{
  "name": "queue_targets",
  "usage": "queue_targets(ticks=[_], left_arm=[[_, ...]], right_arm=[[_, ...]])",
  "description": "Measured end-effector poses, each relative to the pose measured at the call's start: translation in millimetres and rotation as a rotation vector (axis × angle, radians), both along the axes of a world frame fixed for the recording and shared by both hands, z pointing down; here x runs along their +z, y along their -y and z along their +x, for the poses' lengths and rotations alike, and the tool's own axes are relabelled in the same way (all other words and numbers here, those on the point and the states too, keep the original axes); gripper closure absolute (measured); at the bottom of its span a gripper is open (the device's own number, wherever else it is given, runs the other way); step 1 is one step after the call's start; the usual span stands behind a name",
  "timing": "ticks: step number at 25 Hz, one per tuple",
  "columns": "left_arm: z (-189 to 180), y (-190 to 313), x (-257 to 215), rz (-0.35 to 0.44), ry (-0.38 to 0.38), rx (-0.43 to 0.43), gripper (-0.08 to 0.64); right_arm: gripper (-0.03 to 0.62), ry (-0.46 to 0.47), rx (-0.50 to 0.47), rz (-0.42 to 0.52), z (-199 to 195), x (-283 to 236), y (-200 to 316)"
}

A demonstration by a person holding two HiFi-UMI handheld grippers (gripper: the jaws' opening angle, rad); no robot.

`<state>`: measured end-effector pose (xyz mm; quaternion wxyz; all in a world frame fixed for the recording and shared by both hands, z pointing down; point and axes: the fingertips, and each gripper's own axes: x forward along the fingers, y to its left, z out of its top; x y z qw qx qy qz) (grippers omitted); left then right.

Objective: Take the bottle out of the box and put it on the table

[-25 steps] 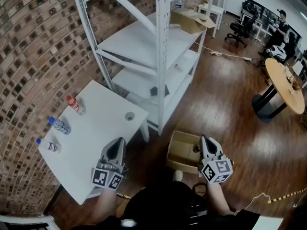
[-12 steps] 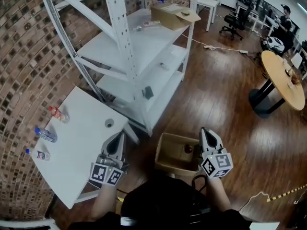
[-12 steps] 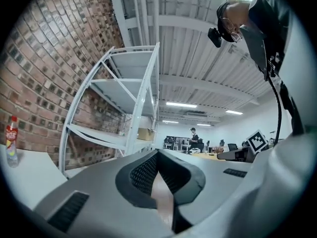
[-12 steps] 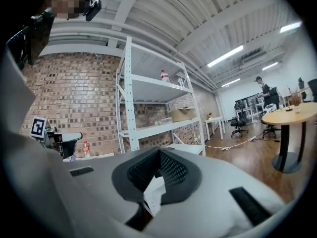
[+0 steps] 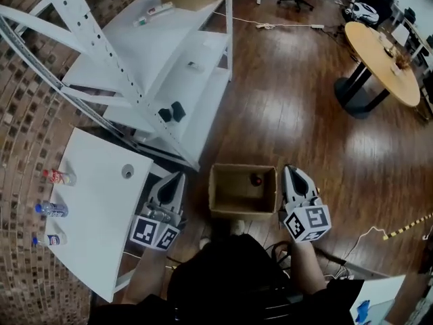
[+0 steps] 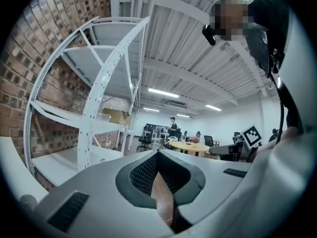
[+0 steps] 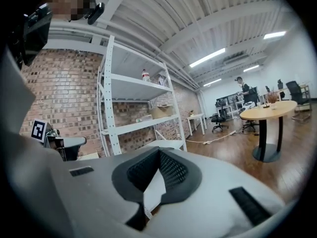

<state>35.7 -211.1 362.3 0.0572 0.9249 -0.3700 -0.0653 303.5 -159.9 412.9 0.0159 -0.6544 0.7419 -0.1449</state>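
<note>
left tool [image 5: 176,176] and right tool [image 5: 290,170] pressed together, empty, bottle [image 5: 256,179] in box [image 5: 241,213] too small to make out

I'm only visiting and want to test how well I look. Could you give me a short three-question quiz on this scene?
1. True or false: the cardboard box stands on the white table.
2. How many bottles are on the white table?
3. What lies inside the cardboard box? A: a bottle; B: a cup; C: nothing.

Key: 1 false; 2 three; 3 A.
</note>
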Motion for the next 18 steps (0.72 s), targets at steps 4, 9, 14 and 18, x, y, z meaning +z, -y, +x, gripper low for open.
queue_targets(ticks=[4,9,14,18], left_arm=[[18,-1,28,-0.058,0.044,0.073,0.555],[44,-8,63,-0.095,0.090,0.189,0.555],[56,-22,96,-0.129,0.097,0.266,0.555],[64,-25,121,-0.130,0.099,0.301,0.555]], right_arm=[[0.588,0.008,0.045,-0.066,0,28,-25],[0.588,0.033,0.105,-0.121,-10,69,-51],[0.588,0.066,0.160,-0.153,-21,103,-76],[0.588,0.065,0.185,-0.140,-18,124,-77]])
